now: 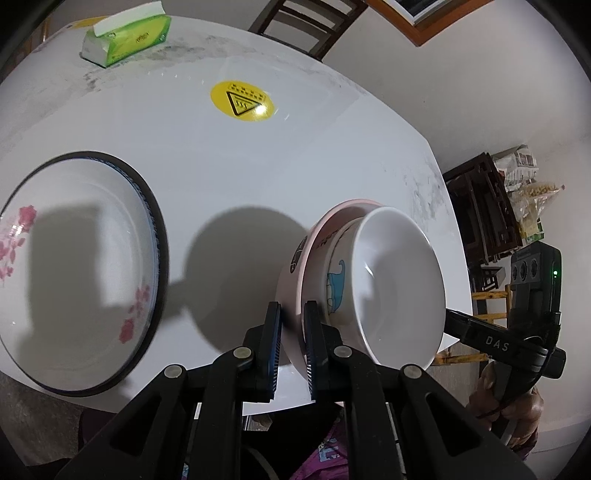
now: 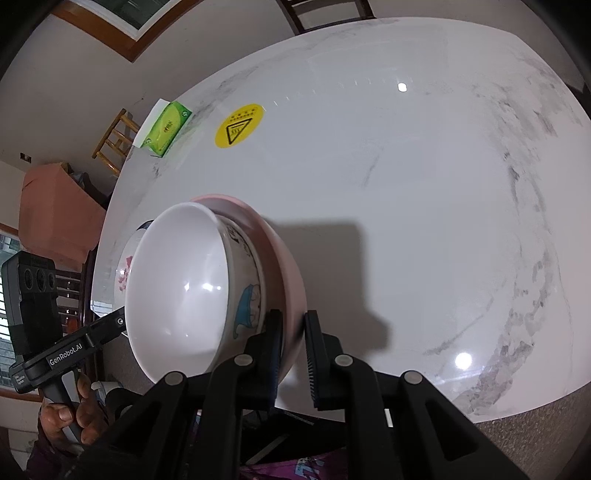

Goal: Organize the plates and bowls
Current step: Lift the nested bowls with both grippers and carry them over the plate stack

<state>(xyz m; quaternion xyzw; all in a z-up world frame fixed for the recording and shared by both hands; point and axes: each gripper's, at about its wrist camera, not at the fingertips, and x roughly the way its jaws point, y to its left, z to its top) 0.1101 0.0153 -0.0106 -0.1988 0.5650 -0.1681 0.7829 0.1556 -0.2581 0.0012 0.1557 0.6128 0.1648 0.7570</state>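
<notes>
A white bowl (image 1: pixel 395 284) with a blue cartoon print sits nested in a pink bowl (image 1: pixel 295 280); the stack is held above the table between both grippers. My left gripper (image 1: pixel 292 343) is shut on the pink bowl's rim from one side. My right gripper (image 2: pixel 293 347) is shut on the pink bowl's (image 2: pixel 280 258) rim from the opposite side, with the white bowl (image 2: pixel 177 291) to its left. A large plate (image 1: pixel 74 266) with a black rim and pink flowers lies on the table at the left; a part of it (image 2: pixel 125 266) shows behind the bowls.
The white marble table (image 1: pixel 280 158) bears a yellow warning sticker (image 1: pixel 243 100) and a green tissue pack (image 1: pixel 127 35) at the far side. A dark wooden chair (image 1: pixel 306 22) stands behind the table. Shelving with bags (image 1: pixel 491 206) stands to the right.
</notes>
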